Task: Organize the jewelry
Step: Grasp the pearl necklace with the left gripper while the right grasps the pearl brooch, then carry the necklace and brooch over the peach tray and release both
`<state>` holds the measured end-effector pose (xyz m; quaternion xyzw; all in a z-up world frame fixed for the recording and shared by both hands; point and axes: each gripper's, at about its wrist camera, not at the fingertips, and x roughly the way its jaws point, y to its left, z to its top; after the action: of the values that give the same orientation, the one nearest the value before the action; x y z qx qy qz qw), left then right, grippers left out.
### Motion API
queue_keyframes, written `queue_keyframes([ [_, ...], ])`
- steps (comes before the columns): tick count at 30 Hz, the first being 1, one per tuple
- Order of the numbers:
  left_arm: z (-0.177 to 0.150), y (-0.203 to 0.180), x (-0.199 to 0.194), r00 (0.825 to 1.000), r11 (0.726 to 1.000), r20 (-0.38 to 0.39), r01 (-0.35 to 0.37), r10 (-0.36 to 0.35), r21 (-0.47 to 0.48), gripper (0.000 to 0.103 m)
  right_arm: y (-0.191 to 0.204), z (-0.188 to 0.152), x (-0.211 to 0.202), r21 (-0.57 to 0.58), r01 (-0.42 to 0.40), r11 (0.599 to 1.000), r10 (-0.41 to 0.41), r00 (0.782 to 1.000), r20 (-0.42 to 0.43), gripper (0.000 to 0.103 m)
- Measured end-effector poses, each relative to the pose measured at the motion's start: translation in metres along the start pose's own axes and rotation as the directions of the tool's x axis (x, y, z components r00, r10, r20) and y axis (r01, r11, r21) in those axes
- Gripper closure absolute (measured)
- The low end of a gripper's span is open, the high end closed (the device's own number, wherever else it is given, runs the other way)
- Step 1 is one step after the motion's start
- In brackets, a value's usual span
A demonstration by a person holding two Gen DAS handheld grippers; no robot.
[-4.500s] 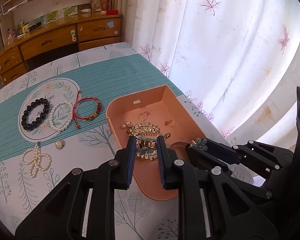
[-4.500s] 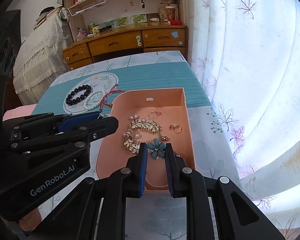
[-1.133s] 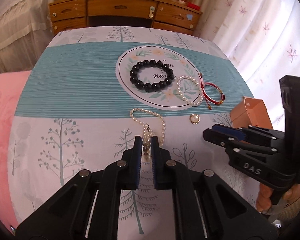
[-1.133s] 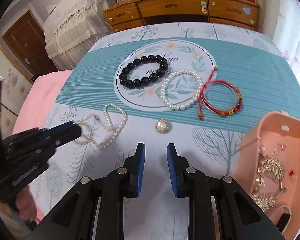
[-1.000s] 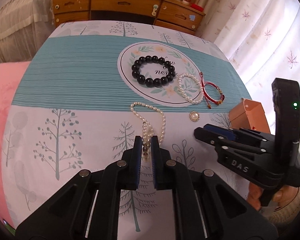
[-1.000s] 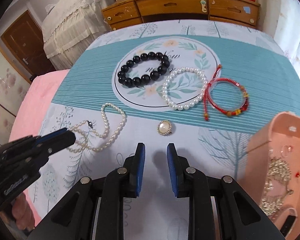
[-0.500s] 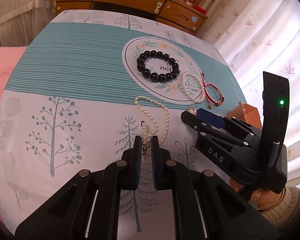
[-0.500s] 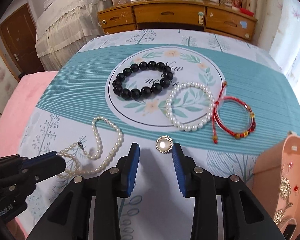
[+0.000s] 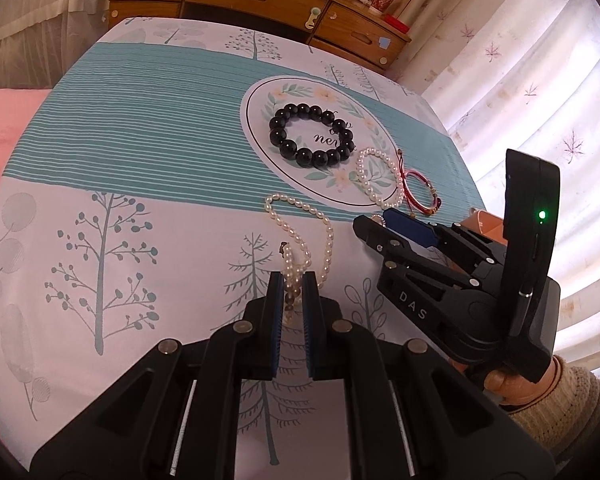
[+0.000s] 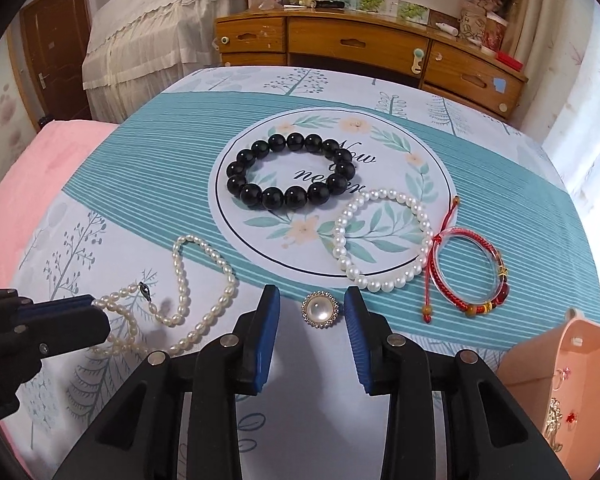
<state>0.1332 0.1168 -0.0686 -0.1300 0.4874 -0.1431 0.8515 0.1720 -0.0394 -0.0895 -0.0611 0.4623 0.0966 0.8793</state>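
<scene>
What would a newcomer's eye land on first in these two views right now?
Probably the black bead bracelet in the round floral print mid-table. Next, the pearl brooch between the right gripper's closing, not yet touching jaws, and the pearl necklace pinched at one end by the left gripper.

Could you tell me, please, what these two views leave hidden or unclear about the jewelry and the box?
- Pink box: cut off by the right wrist picture's edge; in the left wrist view the right gripper hides nearly all of it.
- Pearl brooch: almost wholly behind the right gripper in the left wrist view.
- Pearl necklace: its near end is hidden between the left gripper fingers.
</scene>
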Motion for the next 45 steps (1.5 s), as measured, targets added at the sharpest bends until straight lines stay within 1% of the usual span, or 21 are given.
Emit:
queue_keyframes([
  [1,0.000,-0.001,-0.001,1.000,1.000,0.002,0.000,0.000,0.000,0.097,-0.001,0.000,0.000,-0.002,0.002,1.000,-0.002,1.000,0.000,0.075],
  [2,0.000,-0.001,-0.001,1.000,1.000,0.004,0.000,0.000,0.002,0.097,-0.002,0.000,0.000,-0.001,-0.005,1.000,0.005,1.000,0.001,0.084],
  [7,0.003,-0.011,-0.010,1.000,1.000,0.026,-0.003,0.003,0.013,0.097,-0.004,-0.001,-0.002,0.014,-0.012,1.000,0.012,1.000,-0.006,0.085],
  [11,0.010,-0.029,-0.029,0.998,0.999,0.055,-0.001,-0.002,0.051,0.097,-0.012,-0.002,-0.010,0.084,-0.070,0.994,0.072,0.997,-0.015,0.085],
  [14,0.020,-0.050,-0.050,0.997,0.997,0.078,0.020,-0.026,0.078,0.097,-0.020,-0.004,-0.035,0.131,-0.122,0.984,0.120,0.992,0.023,0.084],
  [16,0.029,-0.065,-0.064,0.995,0.995,0.097,0.029,-0.038,0.095,0.097,-0.030,-0.007,-0.062,0.155,-0.153,0.976,0.143,0.987,0.070,0.084],
  [19,0.046,-0.100,-0.089,0.989,0.989,0.127,0.058,-0.075,0.135,0.097,-0.047,-0.014,-0.098,0.188,-0.184,0.965,0.163,0.979,0.123,0.084],
  [22,0.060,-0.139,-0.112,0.981,0.978,0.156,0.084,-0.115,0.190,0.097,-0.076,-0.026,-0.135,0.243,-0.206,0.948,0.167,0.971,0.169,0.084],
  [24,0.067,-0.165,-0.125,0.975,0.968,0.175,0.097,-0.139,0.230,0.097,-0.092,-0.034,-0.154,0.267,-0.197,0.943,0.149,0.970,0.190,0.084],
  [26,0.072,-0.195,-0.137,0.967,0.955,0.186,0.118,-0.172,0.271,0.097,-0.114,-0.047,-0.175,0.306,-0.175,0.936,0.112,0.971,0.212,0.084],
  [30,0.074,-0.251,-0.145,0.957,0.923,0.186,0.147,-0.224,0.356,0.097,-0.159,-0.076,-0.205,0.385,-0.140,0.912,0.050,0.971,0.234,0.085],
  [32,0.071,-0.278,-0.141,0.954,0.905,0.174,0.160,-0.245,0.395,0.096,-0.178,-0.093,-0.214,0.422,-0.111,0.900,0.011,0.973,0.232,0.084],
  [34,0.066,-0.298,-0.134,0.955,0.894,0.158,0.166,-0.251,0.417,0.096,-0.195,-0.109,-0.219,0.454,-0.100,0.885,-0.006,0.974,0.226,0.084],
  [35,0.063,-0.309,-0.126,0.955,0.886,0.144,0.174,-0.258,0.430,0.096,-0.200,-0.116,-0.220,0.465,-0.096,0.880,-0.012,0.975,0.222,0.084],
  [37,0.057,-0.323,-0.110,0.959,0.879,0.127,0.173,-0.253,0.444,0.096,-0.211,-0.130,-0.221,0.484,-0.086,0.871,-0.022,0.977,0.214,0.084],
  [41,0.044,-0.338,-0.062,0.970,0.874,0.063,0.182,-0.234,0.451,0.096,-0.226,-0.152,-0.218,0.506,-0.088,0.858,-0.022,0.978,0.208,0.084],
  [45,0.035,-0.340,-0.010,0.977,0.876,-0.007,0.196,-0.215,0.441,0.096,-0.234,-0.167,-0.215,0.512,-0.085,0.855,-0.026,0.978,0.206,0.084],
])
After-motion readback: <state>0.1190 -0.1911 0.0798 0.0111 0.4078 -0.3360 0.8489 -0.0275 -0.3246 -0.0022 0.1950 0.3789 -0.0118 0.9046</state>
